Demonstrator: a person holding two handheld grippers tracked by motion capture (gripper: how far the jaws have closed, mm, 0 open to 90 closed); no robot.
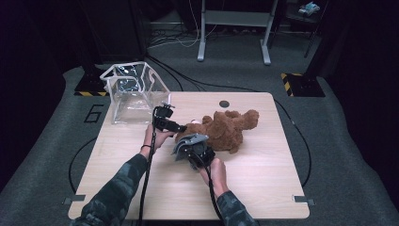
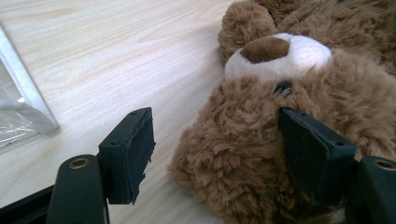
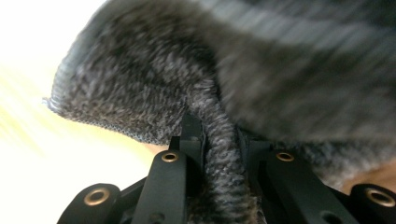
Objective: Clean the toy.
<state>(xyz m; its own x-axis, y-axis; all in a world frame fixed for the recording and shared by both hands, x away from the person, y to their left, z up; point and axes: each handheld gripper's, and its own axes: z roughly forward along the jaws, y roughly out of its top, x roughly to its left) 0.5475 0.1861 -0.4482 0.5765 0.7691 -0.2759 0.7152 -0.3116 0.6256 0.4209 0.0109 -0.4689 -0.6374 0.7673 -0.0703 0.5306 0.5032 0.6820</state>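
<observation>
Surface: pale wooden table [image 1: 263, 179] on grey carpet, with dark surroundings and cables on the floor behind.
Container: clear plastic box [image 1: 134, 92] stands at the table's far left corner, its opening tilted toward the person; whether anything lies inside cannot be told through the glare.
Teddy bear: brown teddy bear [image 1: 226, 129] lies on its back near the table's middle, head toward the left gripper, well apart from the box.
Left gripper: left gripper [image 2: 215, 154] has its jaws spread around the bear's head; one pad sits against the fur by the eye, the other stands clear over bare wood.
Cloth: grey knitted cloth [image 3: 187, 79] hangs bunched just in front of the bear's head, touching its near side in the high view.
Right gripper: right gripper [image 3: 219, 154] has its jaws pressed together, pinching a fold of the cloth.
</observation>
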